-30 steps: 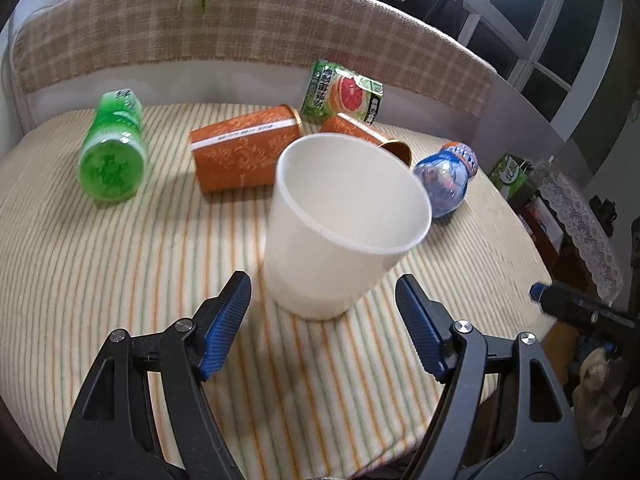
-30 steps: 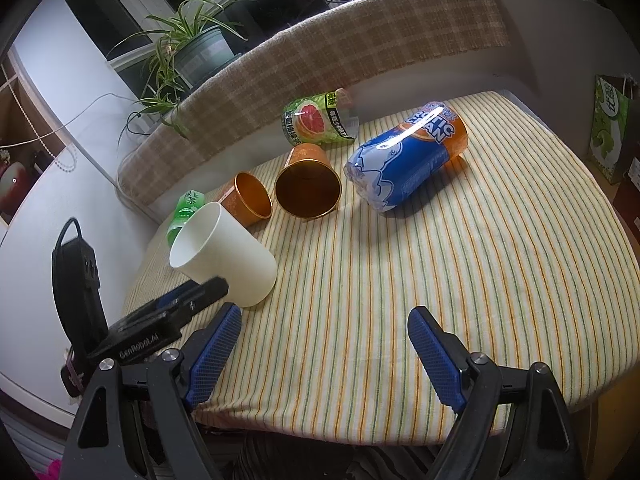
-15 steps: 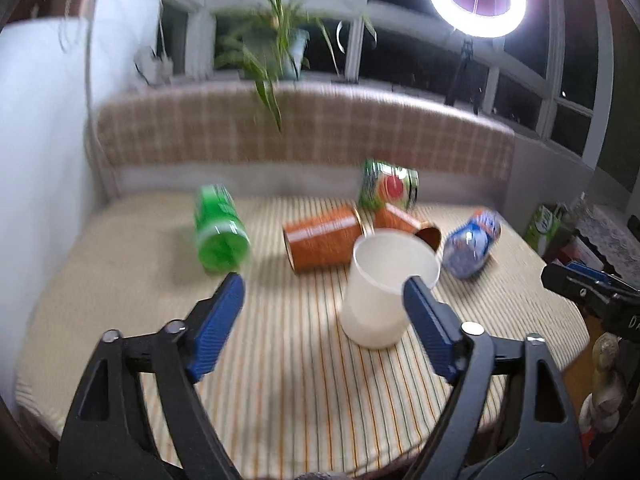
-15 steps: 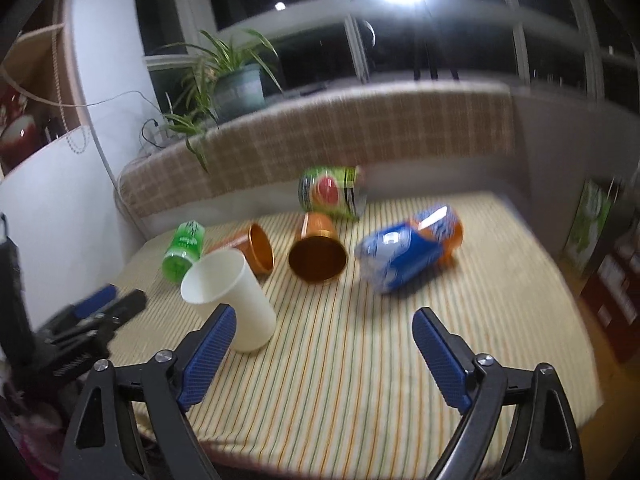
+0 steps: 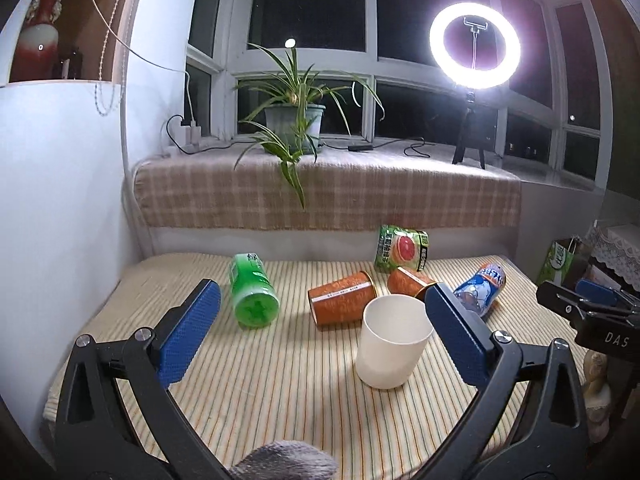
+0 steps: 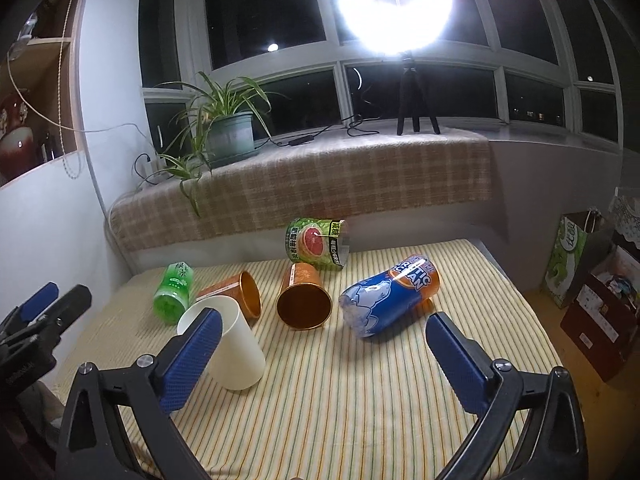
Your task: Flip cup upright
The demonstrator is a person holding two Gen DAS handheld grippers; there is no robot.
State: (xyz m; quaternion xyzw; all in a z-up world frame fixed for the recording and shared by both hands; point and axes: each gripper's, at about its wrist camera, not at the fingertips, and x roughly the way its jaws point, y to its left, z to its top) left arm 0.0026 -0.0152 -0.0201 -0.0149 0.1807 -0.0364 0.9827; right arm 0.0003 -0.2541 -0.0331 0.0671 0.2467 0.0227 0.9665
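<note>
A white paper cup point(image 5: 390, 341) stands upright, mouth up, on the striped table; it also shows in the right wrist view point(image 6: 230, 350). My left gripper point(image 5: 320, 338) is open and empty, held back and above the table, with the cup between and beyond its fingers, nearer the right one. My right gripper point(image 6: 320, 360) is open and empty, with its left finger point(image 6: 191, 358) overlapping the cup in view. The right gripper's tips show at the right edge of the left wrist view point(image 5: 580, 304).
Lying on their sides behind the cup are two orange cups point(image 5: 343, 304) point(image 6: 304, 300), a green bottle point(image 5: 252, 290), a blue can point(image 6: 390, 300) and a green grapefruit carton point(image 6: 318, 244). A plaid-covered ledge point(image 5: 328, 194) with a potted plant point(image 5: 294, 120) and a ring light point(image 5: 474, 46) runs behind the table point(image 5: 280, 392).
Both grippers have drawn back and tilted up from the table. The white cup, close between the left fingers a second ago, now stands farther off, free of them.
</note>
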